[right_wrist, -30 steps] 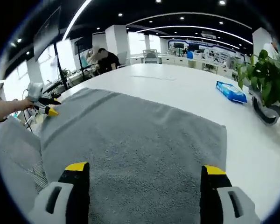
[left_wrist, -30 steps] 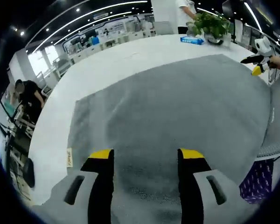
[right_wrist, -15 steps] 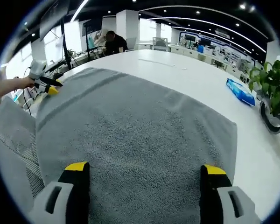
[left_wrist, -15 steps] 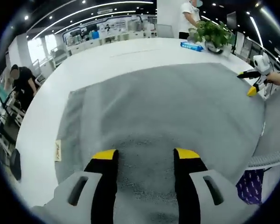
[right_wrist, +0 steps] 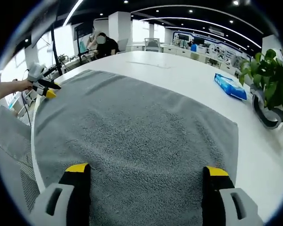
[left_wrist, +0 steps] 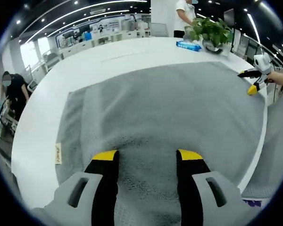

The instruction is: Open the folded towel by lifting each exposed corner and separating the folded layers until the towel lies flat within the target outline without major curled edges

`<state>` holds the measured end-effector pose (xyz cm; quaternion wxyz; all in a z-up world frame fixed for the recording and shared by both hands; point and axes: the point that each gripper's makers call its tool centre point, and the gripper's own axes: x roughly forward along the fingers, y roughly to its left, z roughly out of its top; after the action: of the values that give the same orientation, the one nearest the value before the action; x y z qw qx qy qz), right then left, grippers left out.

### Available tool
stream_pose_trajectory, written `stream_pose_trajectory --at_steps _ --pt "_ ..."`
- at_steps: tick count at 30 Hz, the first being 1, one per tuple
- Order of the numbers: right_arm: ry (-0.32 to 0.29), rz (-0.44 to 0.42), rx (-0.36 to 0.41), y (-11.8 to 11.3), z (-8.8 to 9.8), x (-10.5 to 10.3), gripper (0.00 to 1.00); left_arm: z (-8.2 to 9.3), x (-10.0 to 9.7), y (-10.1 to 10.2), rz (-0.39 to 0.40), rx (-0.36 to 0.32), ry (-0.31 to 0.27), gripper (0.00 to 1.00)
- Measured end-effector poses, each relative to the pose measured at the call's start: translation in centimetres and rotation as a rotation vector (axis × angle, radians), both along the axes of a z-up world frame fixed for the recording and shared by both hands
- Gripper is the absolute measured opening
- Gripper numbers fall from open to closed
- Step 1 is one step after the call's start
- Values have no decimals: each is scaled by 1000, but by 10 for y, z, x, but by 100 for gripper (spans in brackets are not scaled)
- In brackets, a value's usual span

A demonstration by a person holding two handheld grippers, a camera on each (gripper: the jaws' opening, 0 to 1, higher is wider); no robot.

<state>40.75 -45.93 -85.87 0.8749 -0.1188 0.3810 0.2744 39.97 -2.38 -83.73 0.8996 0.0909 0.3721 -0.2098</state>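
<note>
lying spread across the white surface (left_wrist: 42, 117), the grey towel (left_wrist: 170, 113) takes up the middle of the left gripper view, its near edge running under the camera at 6 o'clock. a small label (left_wrist: 58, 154) sits at the towel's edge toward 8 o'clock. the left hand-held gripper (left_wrist: 145, 157) hangs over the towel with its yellow-tipped jaws apart and nothing between them. at 3 o'clock the right hand-held gripper (left_wrist: 251, 84) reaches in over the towel's far side; whether it is open or closed cannot be told from here. at 1 o'clock, well beyond the towel, a blue packet (left_wrist: 188, 45) lies beside a pot (left_wrist: 212, 45) holding a green leafy plant (left_wrist: 208, 29), and a person in a white top (left_wrist: 183, 16) stands behind them.

in the right gripper view the left hand-held gripper (right_wrist: 46, 88) comes in at 9 o'clock, held by a hand (right_wrist: 7, 87) at the towel's (right_wrist: 137, 136) edge. the right hand-held gripper (right_wrist: 144, 170) is over the towel at 6 o'clock, jaws wide apart and empty. the towel looks flat, its far corner pointing toward 3 o'clock on the surface (right_wrist: 188, 80). the blue packet (right_wrist: 230, 86) lies at 2 o'clock, near the potted plant (right_wrist: 271, 75).
</note>
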Motion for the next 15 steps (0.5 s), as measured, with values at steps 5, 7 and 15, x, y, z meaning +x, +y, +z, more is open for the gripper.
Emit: stream_pose_trajectory --at_steps 5,7,15 --pt "-5 -17 4 -11 0 14 100 -1 15 -7 -7 1 6 50" --pt "-11 -22 8 -15 0 20 100 -2 22 -10 6 3 16 50" --pt "-33 -63 16 -30 -1 47 100 -4 48 -25 32 2 21 50"
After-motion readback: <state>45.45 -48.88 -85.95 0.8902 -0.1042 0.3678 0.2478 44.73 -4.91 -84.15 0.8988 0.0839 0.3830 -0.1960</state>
